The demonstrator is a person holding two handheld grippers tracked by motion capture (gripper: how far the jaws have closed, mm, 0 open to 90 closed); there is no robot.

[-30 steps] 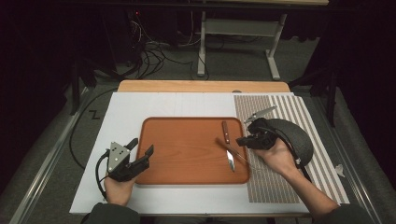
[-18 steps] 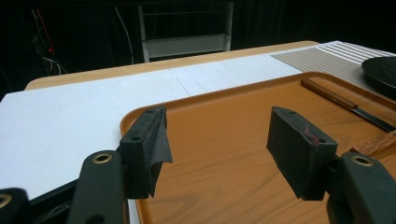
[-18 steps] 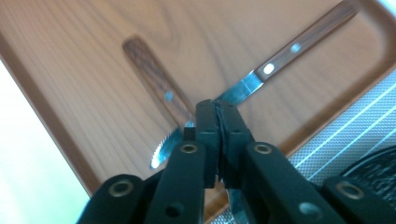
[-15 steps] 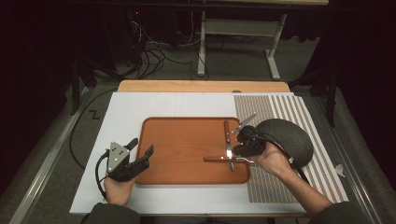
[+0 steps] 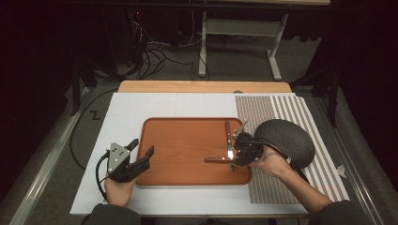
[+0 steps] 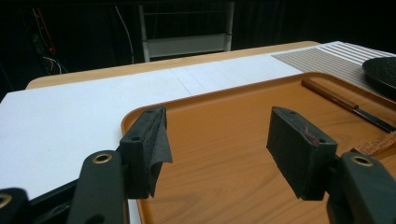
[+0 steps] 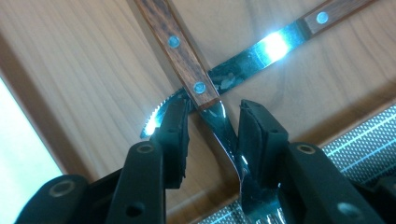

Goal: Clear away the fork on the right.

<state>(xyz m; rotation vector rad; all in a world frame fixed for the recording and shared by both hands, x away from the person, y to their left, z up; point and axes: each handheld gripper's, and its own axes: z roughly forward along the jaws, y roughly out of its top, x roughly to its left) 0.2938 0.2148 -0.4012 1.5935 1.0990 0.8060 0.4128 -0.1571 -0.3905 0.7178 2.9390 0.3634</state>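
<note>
Fork (image 7: 219, 119), wooden-handled with two rivets and a steel neck, is found lying across a knife (image 7: 261, 49) on the right part of the wooden tray (image 5: 187, 140); its tines point toward the right gripper (image 5: 241, 150). The neck is bracketed by that gripper's jaws, which stand slightly apart, one pad at each side, contact not certain. Handling is judged as follows: light, rigid, not fragile; polished steel likely slippery under the pads, the wooden handle offering better purchase; hold is best taken at the neck just below the handle or on the handle itself. The knife, of matching wooden handle and serrated blade, lies under the fork and could be dragged along if the fork is lifted carelessly. A dark domed object (image 5: 286, 138) rests on the striped mat (image 5: 305, 122) just beside the right hand. The left gripper (image 5: 136, 161) is held at the tray's left edge, jaws wide apart and empty. Tray and mat are carried on a white sheet (image 5: 126, 112) over the desk.
</note>
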